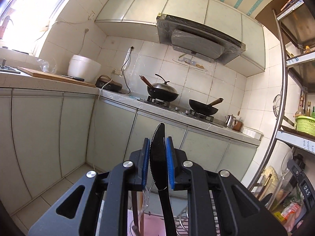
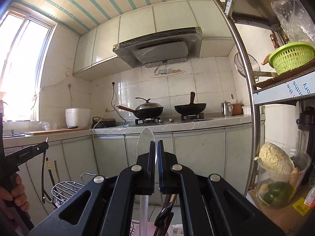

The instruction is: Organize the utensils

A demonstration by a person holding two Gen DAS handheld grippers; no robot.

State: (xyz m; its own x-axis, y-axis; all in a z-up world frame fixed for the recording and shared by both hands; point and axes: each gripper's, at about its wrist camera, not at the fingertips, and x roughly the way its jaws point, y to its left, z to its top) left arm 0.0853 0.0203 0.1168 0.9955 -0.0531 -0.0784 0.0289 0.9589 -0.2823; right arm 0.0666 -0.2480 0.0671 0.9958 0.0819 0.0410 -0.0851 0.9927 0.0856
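Left gripper (image 1: 157, 158) clamps a black plastic knife (image 1: 158, 157) by its serrated blade, held level in mid-air facing the stove. Right gripper (image 2: 156, 153) is closed on a clear plastic spoon (image 2: 144, 143) by the bowl. Risk: both handles hang unsupported, so they may pivot or slip. Count: one knife, one spoon, two woks (image 2: 149, 109), one wire rack (image 2: 66, 188).

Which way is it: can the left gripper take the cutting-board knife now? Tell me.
Probably not: the left gripper is already clamping a black plastic knife, and the kitchen knife lies far off on the cutting board.
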